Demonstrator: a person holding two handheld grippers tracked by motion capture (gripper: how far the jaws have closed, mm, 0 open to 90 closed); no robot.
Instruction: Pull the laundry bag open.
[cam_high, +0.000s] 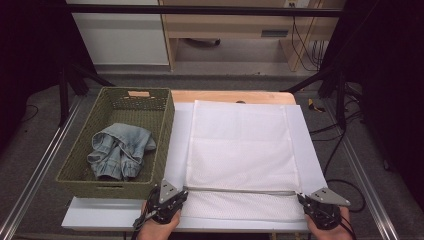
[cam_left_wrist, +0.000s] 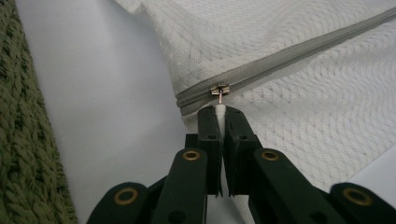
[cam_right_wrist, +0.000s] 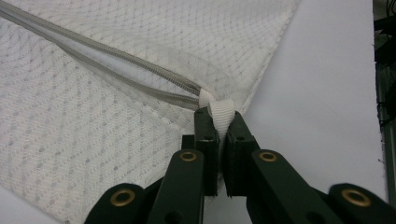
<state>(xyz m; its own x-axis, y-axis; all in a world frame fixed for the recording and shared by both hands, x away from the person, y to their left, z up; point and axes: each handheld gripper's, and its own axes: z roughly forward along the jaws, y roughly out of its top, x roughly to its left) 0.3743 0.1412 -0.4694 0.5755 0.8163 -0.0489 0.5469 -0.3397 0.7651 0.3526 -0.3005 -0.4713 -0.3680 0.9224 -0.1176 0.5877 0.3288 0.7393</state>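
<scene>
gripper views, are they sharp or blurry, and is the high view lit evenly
Left gripper view: the zipper pull and mesh bag are fairly sharp, while the jaws at the bottom edge go soft. Right gripper view: the white loop is crisp, the far mesh softer. High view: the table and basket are brightly lit, the side edges fall into black, and there's no strong glare.

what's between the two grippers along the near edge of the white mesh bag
A grey zipper runs across the white mesh laundry bag from the left gripper to the right gripper, shown in the high view; nothing else lies there.
</scene>
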